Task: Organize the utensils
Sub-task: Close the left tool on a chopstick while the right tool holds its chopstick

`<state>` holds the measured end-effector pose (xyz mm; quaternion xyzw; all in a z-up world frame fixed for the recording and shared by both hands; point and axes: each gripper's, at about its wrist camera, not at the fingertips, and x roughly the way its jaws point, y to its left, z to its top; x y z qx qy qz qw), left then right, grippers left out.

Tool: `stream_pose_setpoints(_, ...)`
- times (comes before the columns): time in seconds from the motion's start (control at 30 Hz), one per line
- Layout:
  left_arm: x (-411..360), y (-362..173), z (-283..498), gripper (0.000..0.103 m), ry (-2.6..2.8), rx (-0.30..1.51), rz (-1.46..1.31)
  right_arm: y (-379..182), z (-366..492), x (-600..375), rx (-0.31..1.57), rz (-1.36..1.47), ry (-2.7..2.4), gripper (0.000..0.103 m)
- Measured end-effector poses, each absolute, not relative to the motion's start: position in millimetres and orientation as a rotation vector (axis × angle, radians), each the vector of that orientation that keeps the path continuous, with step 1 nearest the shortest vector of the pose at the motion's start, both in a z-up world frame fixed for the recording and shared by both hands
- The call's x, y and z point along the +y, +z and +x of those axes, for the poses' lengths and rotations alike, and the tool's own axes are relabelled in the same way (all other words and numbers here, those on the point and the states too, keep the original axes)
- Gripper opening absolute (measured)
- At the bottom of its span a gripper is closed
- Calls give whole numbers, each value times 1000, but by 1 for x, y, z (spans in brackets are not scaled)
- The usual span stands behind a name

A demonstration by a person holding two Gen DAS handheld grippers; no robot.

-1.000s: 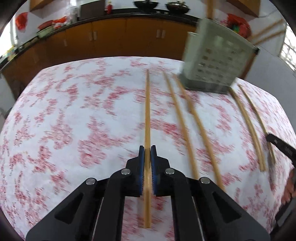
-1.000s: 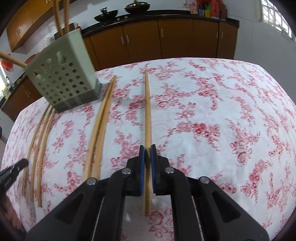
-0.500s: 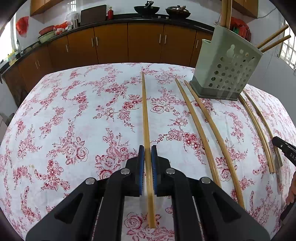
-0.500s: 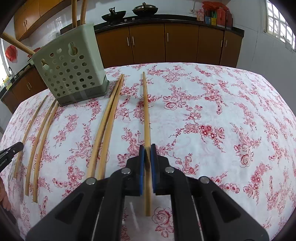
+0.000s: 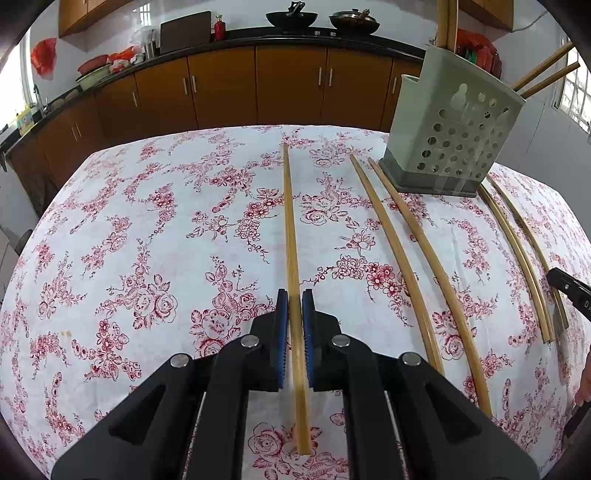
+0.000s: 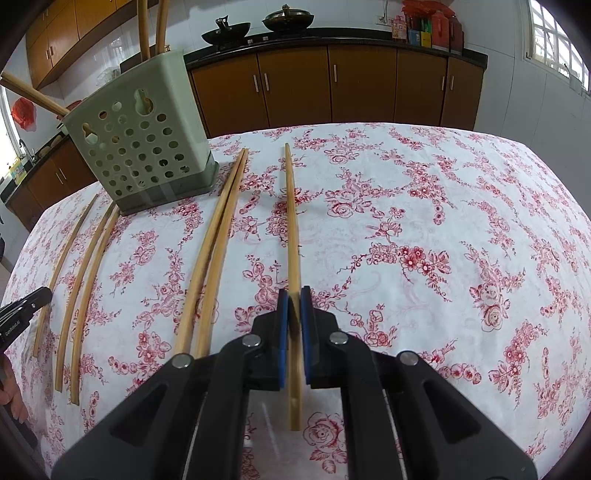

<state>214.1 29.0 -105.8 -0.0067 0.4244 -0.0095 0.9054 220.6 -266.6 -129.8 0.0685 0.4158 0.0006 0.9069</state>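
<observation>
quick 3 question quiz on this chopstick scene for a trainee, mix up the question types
1. True or false: the left claw is open and empty.
2. What stands in the green holder? A spoons, B chopsticks, C forks.
3. In the right wrist view, how many loose chopsticks lie on the cloth between the stick in the right claw and the holder's base?

Key
1. False: it is shut on a long chopstick.
2. B: upright chopsticks stick out of its top.
3. Two: a close pair just left of the right claw's stick.
</observation>
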Motion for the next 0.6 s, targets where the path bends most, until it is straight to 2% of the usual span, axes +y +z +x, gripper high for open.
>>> stream_pose_setpoints(0.6, 26, -105, 199, 8, -25, 895, -4, -127, 211, -267, 866, 140, 16, 8)
